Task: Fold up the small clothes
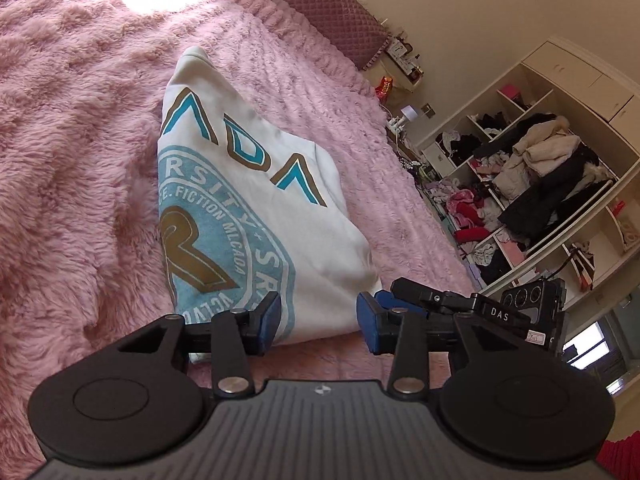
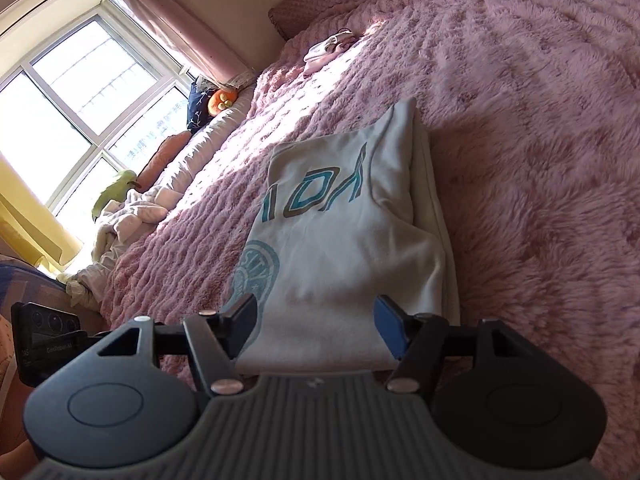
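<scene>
Hovering low at the near hem, the left gripper (image 1: 318, 320) has its blue-padded jaws spread wide with nothing between them, and the right gripper (image 2: 316, 326) matches it, jaws wide and empty. Both sit at the closest edge of the white sweatshirt (image 1: 256, 208), which lies partly folded on the pink fluffy blanket (image 1: 80, 140). Its long axis runs straight away from the grippers toward the quilted headboard (image 1: 332, 12), collar end farthest. Neither hand looks clearly nearer; each frames the hem, so my read is a two-handed lift carrying the hem forward over the printed front. In the right wrist view the sweatshirt's right side shows stacked layers, which could slip apart. A small pale garment (image 2: 326, 50) lies well beyond, out of the way. Off the bed, cluttered shelves (image 1: 532, 184) and a window (image 2: 72, 92).
</scene>
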Demonstrator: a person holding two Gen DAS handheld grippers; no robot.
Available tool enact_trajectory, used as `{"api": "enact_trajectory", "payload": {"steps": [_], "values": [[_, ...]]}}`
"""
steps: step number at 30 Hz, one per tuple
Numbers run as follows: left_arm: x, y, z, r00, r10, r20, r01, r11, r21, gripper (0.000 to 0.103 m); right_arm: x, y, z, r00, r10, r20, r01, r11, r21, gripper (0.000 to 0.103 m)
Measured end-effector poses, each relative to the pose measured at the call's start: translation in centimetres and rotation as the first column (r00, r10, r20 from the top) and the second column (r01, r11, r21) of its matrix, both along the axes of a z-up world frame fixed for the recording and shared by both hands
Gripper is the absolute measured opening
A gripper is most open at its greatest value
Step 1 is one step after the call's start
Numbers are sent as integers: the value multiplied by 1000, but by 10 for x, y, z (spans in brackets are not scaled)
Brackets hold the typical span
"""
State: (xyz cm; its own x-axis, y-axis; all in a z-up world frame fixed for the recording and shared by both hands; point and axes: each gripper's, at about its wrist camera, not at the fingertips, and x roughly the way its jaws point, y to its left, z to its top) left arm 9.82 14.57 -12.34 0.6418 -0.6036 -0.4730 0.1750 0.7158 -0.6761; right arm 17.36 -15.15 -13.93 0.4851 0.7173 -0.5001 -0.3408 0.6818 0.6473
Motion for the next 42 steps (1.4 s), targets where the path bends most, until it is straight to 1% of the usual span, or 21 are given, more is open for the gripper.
{"api": "enact_trajectory", "payload": {"steps": [2, 4, 5, 7, 11, 13, 14, 16, 17, 18, 19, 20, 22, 23, 24, 26, 28, 31, 36, 39, 42], "values": [[-3, -2, -14, 999, 24, -45, -23, 999, 37, 48, -2, 0, -6, 1000, -9, -16, 9, 1000, -22, 62], [-7, -1, -31, 995, 45, -89, -42, 998, 39, 46, -2, -2, -14, 999, -31, -40, 29, 998, -53, 62], [-8, 1, -39, 992, 55, -114, -51, 998, 32, 46, -2, -3, -18, 998, -35, -52, 32, 998, -53, 61], [-11, 2, -43, 989, 60, -136, -58, 998, 19, 45, -4, -7, -21, 997, -45, -64, 43, 998, -35, 61], [-26, -2, -20, 992, 91, -85, -90, 996, 13, 48, -12, -10, -6, 995, -83, -59, 83, 996, -14, 63], [-33, -5, -3, 988, 135, -74, -132, 991, 35, 56, -20, -8, 7, 994, -105, -42, 105, 994, -16, 66], [-36, -8, 7, 985, 158, -67, -154, 986, 56, 61, -26, -5, 18, 992, -124, -27, 123, 991, -44, 70], [-43, -18, 29, 976, 210, -46, -203, 971, 129, 66, -39, 4, 38, 989, -145, 13, 146, 983, -110, 77], [-46, -23, 39, 971, 235, -36, -226, 959, 168, 72, -46, 9, 48, 988, -150, 31, 153, 977, -147, 80], [-49, -27, 47, 966, 257, -28, -247, 949, 196, 75, -53, 14, 56, 988, -150, 47, 156, 971, -183, 82], [-52, -33, 57, 959, 283, -13, -273, 934, 228, 75, -58, 19, 63, 987, -150, 56, 158, 964, -216, 82], [-55, -38, 64, 954, 299, -2, -288, 923, 255, 77, -67, 26, 71, 986, -149, 68, 162, 948, -272, 82], [-58, -50, 78, 950, 313, 20, -303, 898, 320, 80, -79, 37, 82, 983, -160, 87, 180, 923, -340, 82], [-61, -60, 85, 945, 324, 32, -312, 871, 380, 84, -87, 42, 87, 980, -171, 97, 196, 906, -376, 82], [-62, -66, 90, 942, 335, 39, -318, 847, 425, 84, -92, 46, 91, 979, -173, 105, 200, 896, -397, 82], [-65, -79, 100, 930, 362, 60, -339, 786, 517, 84, -105, 53, 98, 977, -175, 126, 213, 872, -441, 82], [-68, -84, 106, 931, 356, 77, -340, 773, 535, 84, -114, 58, 104, 973, -180, 144, 227, 853, -470, 82], [-74, -89, 113, 927, 366, 76, -347, 768, 538, 85, -130, 68, 113, 969, -182, 170, 245, 820, -517, 82], [-82, -96, 120, 918, 391, 59, -351, 736, 579, 85, -152, 81, 126, 958, -160, 238, 270, 780, -564, 82], [-85, -96, 122, 911, 408, 57, -360, 722, 591, 87, -159, 83, 129, 954, -154, 257, 279, 768, -577, 82], [-88, -98, 122, 908, 416, 48, -355, 705, 614, 87, -162, 82, 132, 947, -177, 268, 305, 760, -574, 82]]}}
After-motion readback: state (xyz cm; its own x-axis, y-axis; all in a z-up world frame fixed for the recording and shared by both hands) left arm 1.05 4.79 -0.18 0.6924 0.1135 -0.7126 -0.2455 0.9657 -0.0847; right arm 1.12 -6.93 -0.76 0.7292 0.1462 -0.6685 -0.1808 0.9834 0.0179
